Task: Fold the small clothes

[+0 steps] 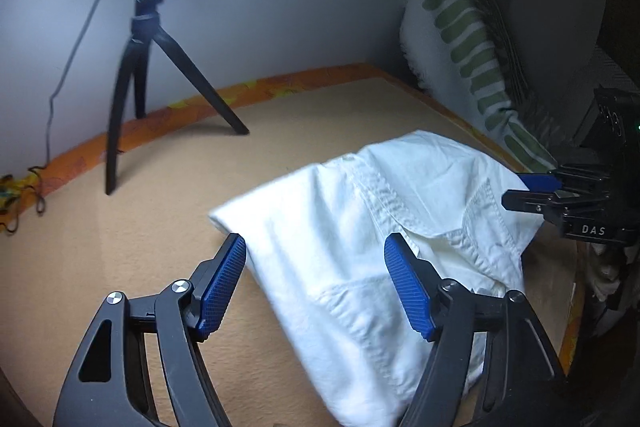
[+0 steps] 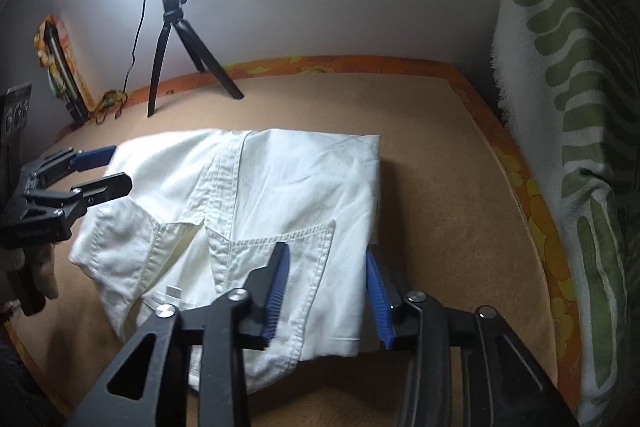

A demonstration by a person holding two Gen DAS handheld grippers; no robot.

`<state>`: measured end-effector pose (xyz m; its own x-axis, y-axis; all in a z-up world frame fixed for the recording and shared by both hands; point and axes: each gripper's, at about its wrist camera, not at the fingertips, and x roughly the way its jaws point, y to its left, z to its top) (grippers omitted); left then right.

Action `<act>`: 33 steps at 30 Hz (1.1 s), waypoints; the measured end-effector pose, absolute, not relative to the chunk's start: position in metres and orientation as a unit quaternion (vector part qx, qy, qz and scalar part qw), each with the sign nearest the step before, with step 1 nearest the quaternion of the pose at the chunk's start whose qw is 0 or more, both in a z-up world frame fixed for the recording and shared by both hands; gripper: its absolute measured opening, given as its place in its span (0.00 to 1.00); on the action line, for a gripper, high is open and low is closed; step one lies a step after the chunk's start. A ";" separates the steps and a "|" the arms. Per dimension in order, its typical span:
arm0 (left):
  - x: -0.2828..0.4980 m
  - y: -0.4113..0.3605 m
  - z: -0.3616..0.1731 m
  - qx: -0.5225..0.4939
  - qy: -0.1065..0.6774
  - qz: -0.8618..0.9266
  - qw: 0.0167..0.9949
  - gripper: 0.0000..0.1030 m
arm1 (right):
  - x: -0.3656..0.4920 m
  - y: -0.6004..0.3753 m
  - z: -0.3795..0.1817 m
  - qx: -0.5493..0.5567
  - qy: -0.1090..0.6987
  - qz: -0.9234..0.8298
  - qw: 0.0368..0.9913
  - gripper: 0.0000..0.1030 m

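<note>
Spread over the tan fabric-covered surface (image 2: pixel 440 155) with its orange flowered border lies a white cotton-twill garment with stitched seams and patch pockets (image 2: pixel 248 195), already doubled over itself, with its far edge toward the wall and its near edge under the two tools. It looks light but fairly firm for cloth: the seams and pocket edges hold ridges, while the plain panels sag and wrinkle, so I'd expect it to drape rather than slip, and nothing about it seems fragile. The best places to take it are probably the thick hemmed corners nearest the person, where several layers stack up and a pad would bite well. The left gripper (image 1: pixel 316 275) hangs over the near corner with its blue ribbed pads spread wide, cloth lying between them but not pinched. The right gripper (image 2: pixel 328 287) stands part open, straddling the garment's near right edge, its pads likewise not pressing on the fabric. I can see no container here; there is only a black tripod carrying a glowing ring light (image 2: pixel 176 39) and a green-striped white cushion (image 2: pixel 560 107) against the wall.
</note>
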<state>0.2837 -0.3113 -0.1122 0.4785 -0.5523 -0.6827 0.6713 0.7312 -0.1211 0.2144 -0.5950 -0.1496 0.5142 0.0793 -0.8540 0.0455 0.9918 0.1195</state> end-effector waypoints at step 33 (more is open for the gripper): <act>0.173 -0.234 -0.036 0.044 0.287 -0.350 0.891 1.00 | 0.130 -0.504 -0.084 0.040 0.392 -0.098 0.914 1.00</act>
